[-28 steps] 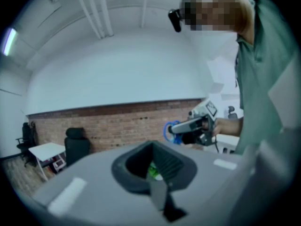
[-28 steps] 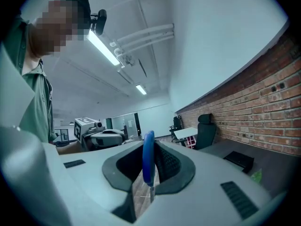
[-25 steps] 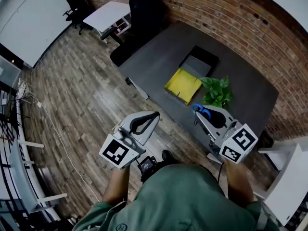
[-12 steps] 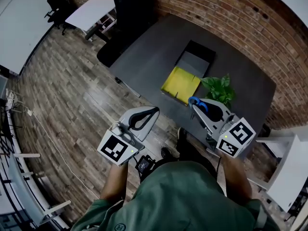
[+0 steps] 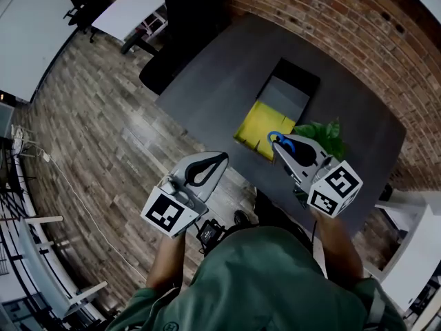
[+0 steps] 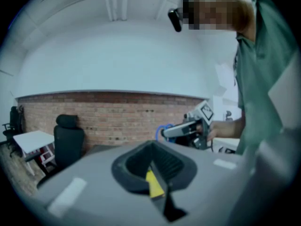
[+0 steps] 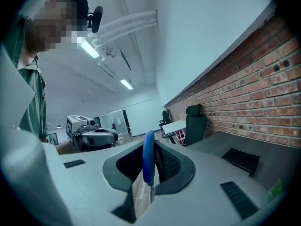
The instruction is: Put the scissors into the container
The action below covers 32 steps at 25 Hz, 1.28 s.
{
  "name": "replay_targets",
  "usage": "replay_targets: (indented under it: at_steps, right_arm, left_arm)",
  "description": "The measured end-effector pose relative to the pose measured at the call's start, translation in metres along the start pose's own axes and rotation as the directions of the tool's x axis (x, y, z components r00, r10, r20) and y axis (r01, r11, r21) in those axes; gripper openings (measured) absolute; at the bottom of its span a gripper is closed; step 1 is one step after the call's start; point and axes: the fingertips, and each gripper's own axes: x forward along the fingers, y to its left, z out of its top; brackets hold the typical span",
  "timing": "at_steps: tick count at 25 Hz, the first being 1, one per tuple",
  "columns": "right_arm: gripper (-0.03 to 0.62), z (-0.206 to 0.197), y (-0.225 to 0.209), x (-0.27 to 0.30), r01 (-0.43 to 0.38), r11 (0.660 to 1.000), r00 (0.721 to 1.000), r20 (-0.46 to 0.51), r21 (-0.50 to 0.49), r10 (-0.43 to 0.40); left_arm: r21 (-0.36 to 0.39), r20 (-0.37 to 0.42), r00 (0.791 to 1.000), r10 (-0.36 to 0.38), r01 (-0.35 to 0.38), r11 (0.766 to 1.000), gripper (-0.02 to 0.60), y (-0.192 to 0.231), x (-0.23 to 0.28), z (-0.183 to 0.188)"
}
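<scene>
My right gripper (image 5: 276, 142) is shut on the scissors (image 5: 275, 137). Their blue handle loop sticks out past the jaw tips, over the near edge of the yellow container (image 5: 260, 124) on the dark table (image 5: 207, 81). In the right gripper view the blue handle (image 7: 148, 157) stands upright between the jaws of the right gripper (image 7: 148, 168). My left gripper (image 5: 220, 159) hangs over the wooden floor, left of the table, with its jaws together. In the left gripper view a thin yellow strip shows where the jaws of the left gripper (image 6: 153, 173) meet.
A grey tray (image 5: 289, 95) and a black tray (image 5: 301, 74) lie behind the yellow one. A green potted plant (image 5: 329, 135) stands right of it, close to my right gripper. A black office chair (image 5: 182, 19) stands at the table's far left, with a brick wall (image 5: 331, 12) behind.
My right gripper with the scissors has moved forward, from in front of the table to over the yellow container's near edge. The left gripper has kept its place.
</scene>
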Motion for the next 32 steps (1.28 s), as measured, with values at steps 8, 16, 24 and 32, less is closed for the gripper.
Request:
replay_targets:
  at_steps: [8, 16, 24, 32]
  right_arm:
    - [0.048, -0.018, -0.057, 0.032, 0.023, 0.999, 0.999, -0.041, 0.028, -0.022]
    - [0.049, -0.052, -0.104, 0.067, 0.058, 0.998, 0.993, -0.105, 0.018, -0.056]
    - [0.049, -0.089, -0.146, 0.097, 0.096, 0.995, 0.979, -0.180, 0.002, -0.094]
    - [0.049, -0.123, -0.188, 0.140, 0.101, 0.994, 0.961, -0.256, -0.037, -0.107]
  left_arm:
    - [-0.054, -0.040, 0.999, 0.000, -0.002, 0.999, 0.003, 0.027, 0.038, -0.022]
    - [-0.121, -0.076, 0.997, 0.014, -0.024, 0.992, 0.003, 0.052, 0.059, -0.049]
    - [-0.182, -0.119, 0.993, 0.028, -0.050, 0.982, 0.003, 0.073, 0.075, -0.078]
    - [-0.229, -0.159, 0.986, 0.040, -0.077, 0.970, 0.003, 0.110, 0.101, -0.103]
